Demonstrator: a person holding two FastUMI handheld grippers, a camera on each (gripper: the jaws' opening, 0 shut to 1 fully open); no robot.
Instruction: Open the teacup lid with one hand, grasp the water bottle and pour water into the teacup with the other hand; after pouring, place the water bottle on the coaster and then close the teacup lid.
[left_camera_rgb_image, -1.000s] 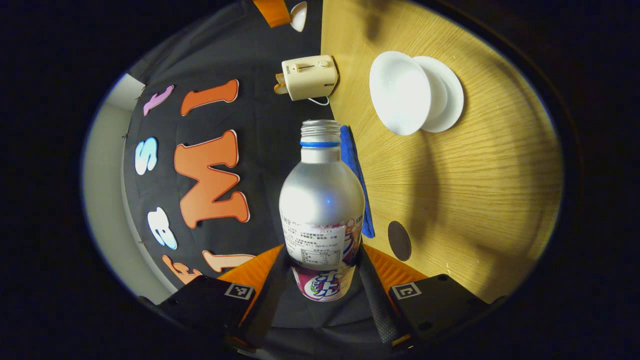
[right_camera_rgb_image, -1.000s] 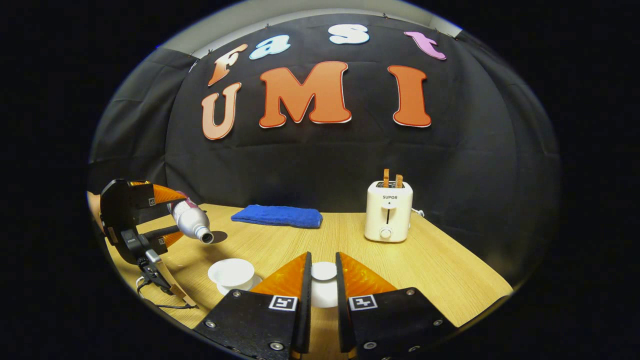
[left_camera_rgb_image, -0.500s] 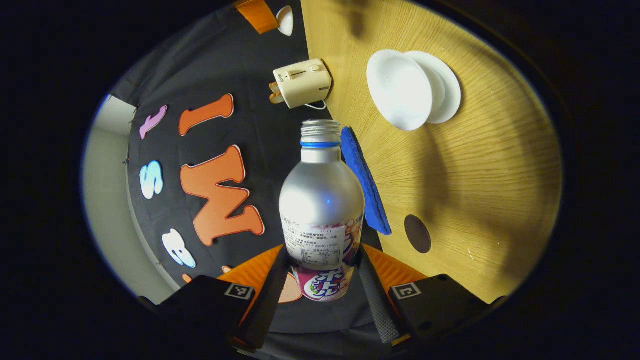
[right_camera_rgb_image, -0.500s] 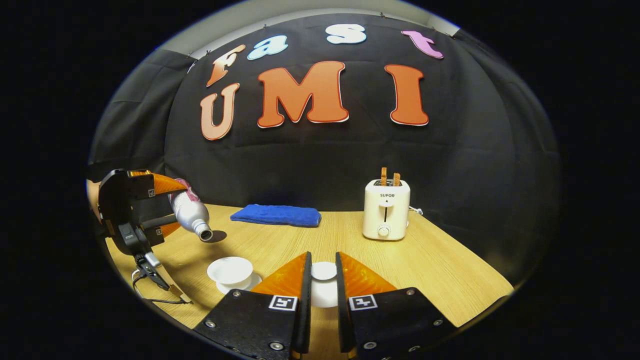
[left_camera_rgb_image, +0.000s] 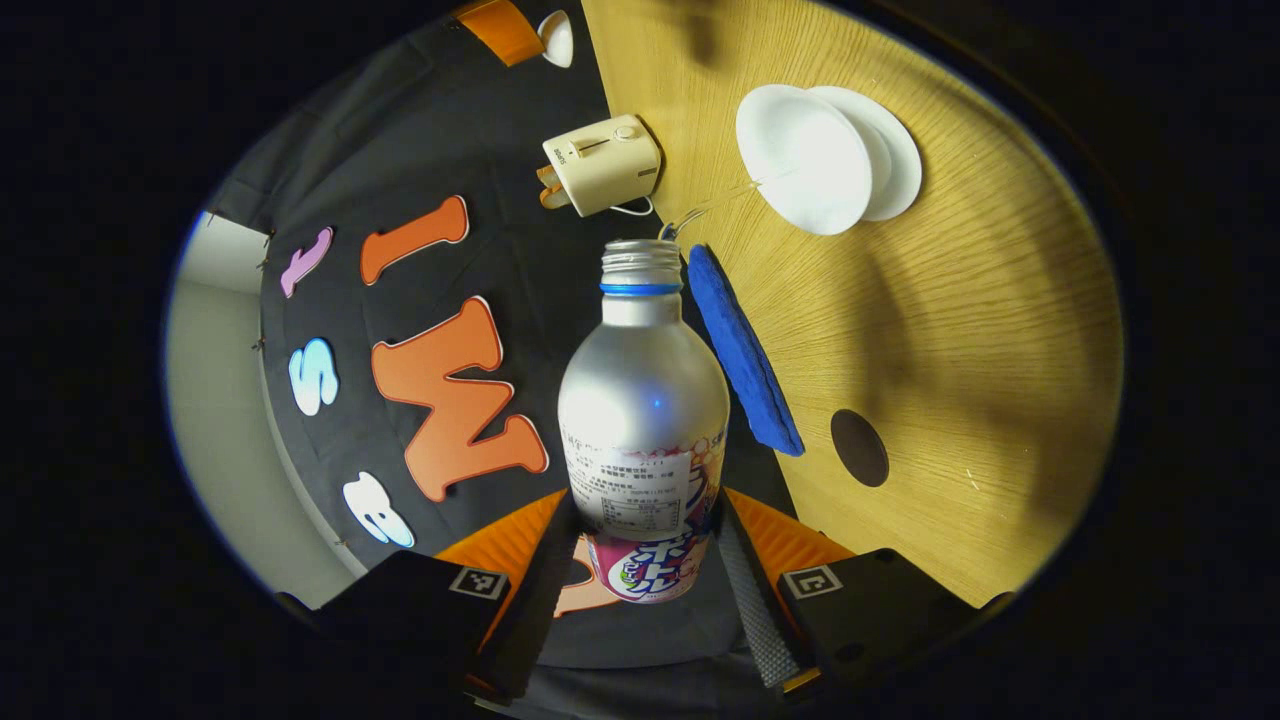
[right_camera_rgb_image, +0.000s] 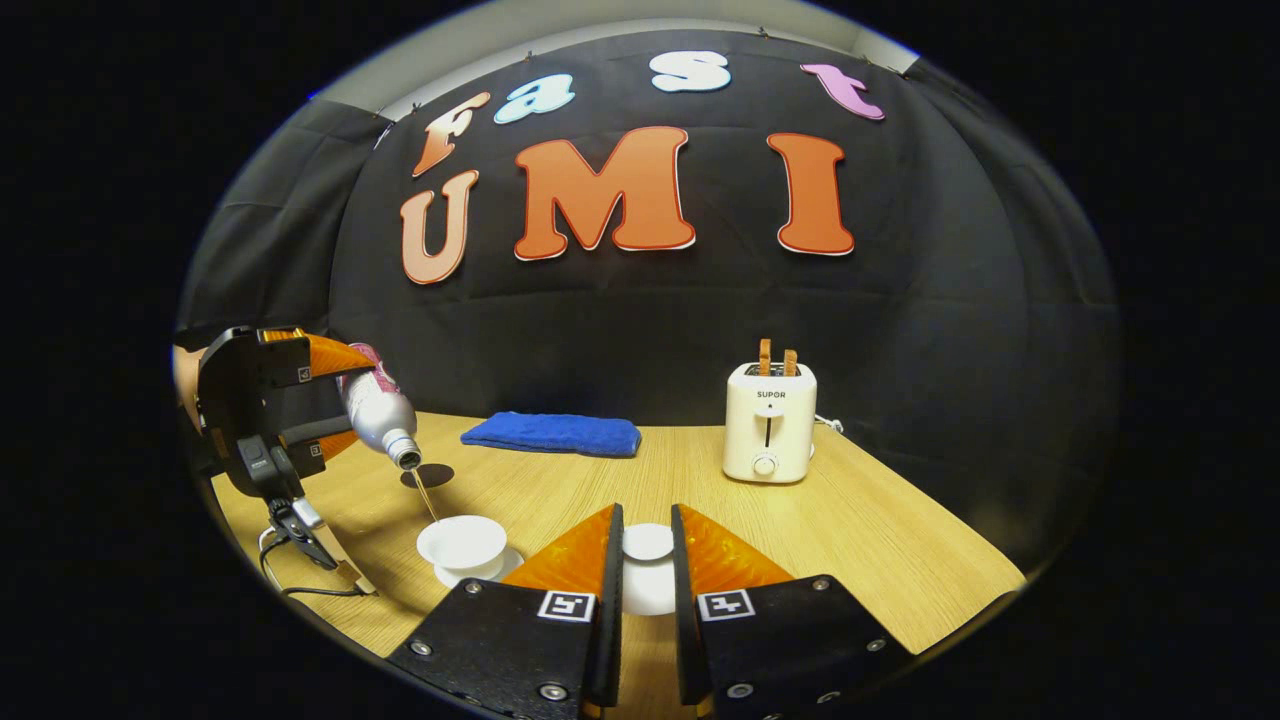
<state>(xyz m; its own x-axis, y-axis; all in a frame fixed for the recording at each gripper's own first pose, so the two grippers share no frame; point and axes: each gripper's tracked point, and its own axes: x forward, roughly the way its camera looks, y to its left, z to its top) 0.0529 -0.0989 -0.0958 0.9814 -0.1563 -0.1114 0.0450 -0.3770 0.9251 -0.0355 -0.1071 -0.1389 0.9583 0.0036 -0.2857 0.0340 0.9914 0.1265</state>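
Overhead, water bottle (left_camera_rgb_image: 643, 400) in left jaws, stream into teacup (right_camera_rgb_image: 462, 545); lid (right_camera_rgb_image: 648, 542) in right jaws.

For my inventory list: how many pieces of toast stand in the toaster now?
2. Both toast slices stand upright side by side in the slots on top of the white toaster, near the back of the wooden table. Nothing suggests more hidden.

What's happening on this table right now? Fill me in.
A person works a hand-held gripper in each hand. The left hand-held gripper clamps the silver water bottle, tipped mouth-down, and a thin stream of water runs into the open white teacup on its saucer. The right hand-held gripper holds the teacup lid off to the side. The dark coaster sits bare near the blue cloth.
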